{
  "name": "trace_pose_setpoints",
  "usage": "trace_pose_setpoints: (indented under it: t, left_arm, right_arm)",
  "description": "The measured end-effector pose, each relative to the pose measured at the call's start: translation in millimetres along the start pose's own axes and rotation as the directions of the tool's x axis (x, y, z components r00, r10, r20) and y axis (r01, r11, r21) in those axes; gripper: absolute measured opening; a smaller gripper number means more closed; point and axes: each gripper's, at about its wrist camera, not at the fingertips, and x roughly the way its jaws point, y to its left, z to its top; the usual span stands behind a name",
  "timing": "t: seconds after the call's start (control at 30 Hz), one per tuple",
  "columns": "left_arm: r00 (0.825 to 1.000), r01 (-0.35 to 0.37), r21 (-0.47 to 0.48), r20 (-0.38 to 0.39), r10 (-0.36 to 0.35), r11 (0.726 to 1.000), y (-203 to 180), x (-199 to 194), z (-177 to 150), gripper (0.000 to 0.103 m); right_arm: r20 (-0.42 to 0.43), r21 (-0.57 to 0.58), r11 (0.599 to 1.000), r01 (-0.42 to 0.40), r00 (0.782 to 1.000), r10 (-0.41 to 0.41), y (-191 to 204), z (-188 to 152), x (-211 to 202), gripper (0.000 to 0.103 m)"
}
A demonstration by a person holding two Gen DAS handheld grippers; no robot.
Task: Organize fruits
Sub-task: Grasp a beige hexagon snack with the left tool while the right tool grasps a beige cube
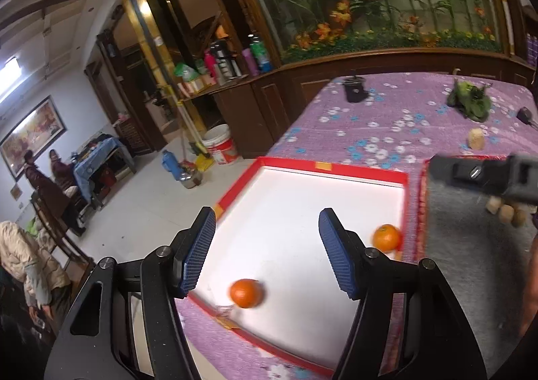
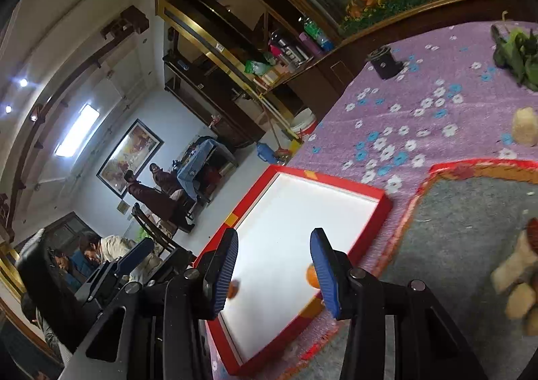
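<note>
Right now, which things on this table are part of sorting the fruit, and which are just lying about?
Part of the job: two oranges; red-rimmed tray holding them.

Lying about: leafy greens; black jar; grey mat.

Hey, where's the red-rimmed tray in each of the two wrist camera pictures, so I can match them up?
Left wrist view: the red-rimmed tray fills the lower centre, behind the left gripper; two oranges lie in it.
Right wrist view: the tray sits at lower centre, running down to the bottom edge behind the right gripper.
Shared landmark: the leafy greens on the purple flowered cloth, upper right in both.
</note>
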Motion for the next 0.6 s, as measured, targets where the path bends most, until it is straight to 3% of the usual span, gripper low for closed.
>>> trace_pose_setpoints:
  t: [0.1,0.17,0.27,0.4,0.5,0.6]
  left_arm:
    - [0.994,0.110,0.046,-0.002,-0.110,0.993,-26,-5,1,0.064]
    - [0.979,0.206,0.079,-0.021,-0.205,0.975,-49,-8,1,0.064]
    - [0.935,0.355,0.136,-0.071,-0.348,0.925,-95,-14,0,0.064]
    - [0.874,0.485,0.196,-0.125,-0.469,0.852,-145,-25,-2,0.064]
    - [0.845,0.535,0.234,-0.167,-0.508,0.812,-174,-32,-6,0.064]
    - [0.805,0.592,0.220,-0.219,-0.552,0.776,-187,-36,-11,0.064]
  right_arm:
    - [0.047,0.020,1.000,0.024,0.999,-0.025,-19,4,-48,0.043]
    - [0.075,0.037,0.997,0.074,0.994,-0.077,-37,6,-85,0.043]
    - [0.086,0.071,0.981,0.181,0.979,-0.187,-69,5,-137,0.043]
    - [0.020,0.151,0.946,0.286,0.956,-0.292,-115,2,-177,0.043]
    - [-0.016,0.227,0.928,0.295,0.954,-0.300,-143,-8,-188,0.044]
    - [-0.058,0.275,0.927,0.255,0.967,-0.249,-158,-14,-184,0.044]
